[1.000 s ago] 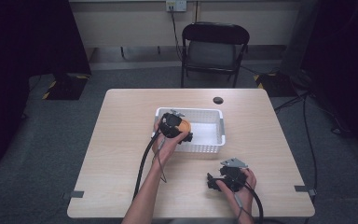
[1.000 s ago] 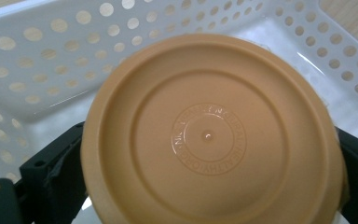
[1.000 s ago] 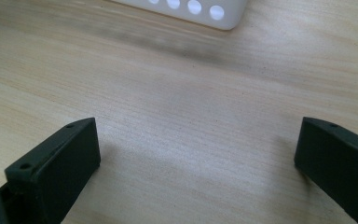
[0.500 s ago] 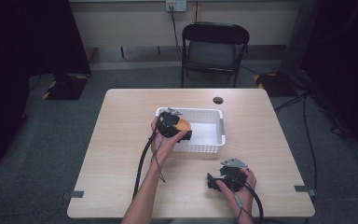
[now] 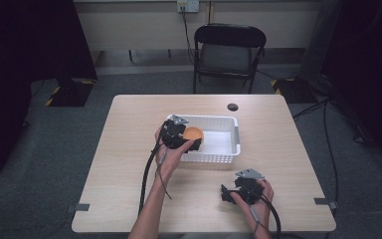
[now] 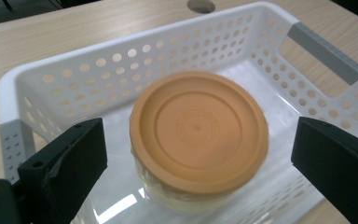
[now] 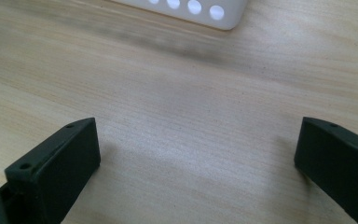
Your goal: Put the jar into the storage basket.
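White perforated basket (image 5: 219, 144) sits near the middle of the wooden table (image 5: 129, 164); all positions below are given relative to it.

Left gripper (image 5: 195, 144): at the basket's left end, over its near-left corner. Jaws spread wide, gripping nothing. In the left gripper view the jaws stand either side of the orange-lidded jar (image 6: 199, 135), with clear gaps on both sides; no contact.

Jar: inside the basket, at its left end, upright, lid up. The body below the lid looks clear or pale; contents cannot be made out. High view shows the orange lid (image 5: 193, 134) just past the gripper.

Change versus 1.0 s and 0.5 s ago: the left gripper covered more of the jar then; it has since drawn back slightly toward the person, and the lid is now exposed. Basket position unchanged.

Right gripper (image 5: 225, 193): on the table well in front of the basket, off its near-right corner, unchanged from both earlier frames. Jaws wide open over bare tabletop, holding nothing; the basket's edge (image 7: 186, 10) is visible at the top of the right gripper view.

Small dark disc (image 5: 233, 106) on the table behind the basket.
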Available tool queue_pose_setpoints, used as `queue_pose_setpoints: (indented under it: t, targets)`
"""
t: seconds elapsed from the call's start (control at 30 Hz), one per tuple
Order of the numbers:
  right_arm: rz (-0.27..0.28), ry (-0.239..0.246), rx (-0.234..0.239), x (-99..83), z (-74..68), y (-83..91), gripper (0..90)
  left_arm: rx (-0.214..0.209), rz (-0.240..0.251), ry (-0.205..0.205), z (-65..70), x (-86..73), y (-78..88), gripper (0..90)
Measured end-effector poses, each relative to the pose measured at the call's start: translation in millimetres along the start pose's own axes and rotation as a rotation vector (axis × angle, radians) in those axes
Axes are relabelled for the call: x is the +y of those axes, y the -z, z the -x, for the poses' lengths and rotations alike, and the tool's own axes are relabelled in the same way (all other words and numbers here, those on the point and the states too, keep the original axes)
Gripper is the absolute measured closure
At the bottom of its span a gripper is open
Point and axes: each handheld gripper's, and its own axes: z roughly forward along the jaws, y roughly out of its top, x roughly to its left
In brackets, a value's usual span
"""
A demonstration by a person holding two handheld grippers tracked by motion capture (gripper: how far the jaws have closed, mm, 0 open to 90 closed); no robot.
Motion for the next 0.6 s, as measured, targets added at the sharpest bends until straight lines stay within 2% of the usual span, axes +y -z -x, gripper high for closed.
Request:
queue_pose_setpoints:
  t: [0.13,0.3,0.43,0.6]
  targets:
    - [0.0,0.0,0.0,0.0,0.0,0.0,0.0,-0.019,0.03,0.009,2.0,-3.2,13.8,3.3]
    - [0.0,0.0,0.0,0.0,0.0,0.0,0.0,-0.007,0.066,0.01,2.7,-5.5,29.4,3.3]
    - [0.0,0.0,0.0,0.0,0.0,0.0,0.0,-0.008,0.086,0.005,3.2,-9.7,38.3,3.2]
    - [0.0,0.001,0.0,0.1,0.0,0.0,0.0,-0.023,0.109,0.024,3.8,-16.4,46.2,2.9]
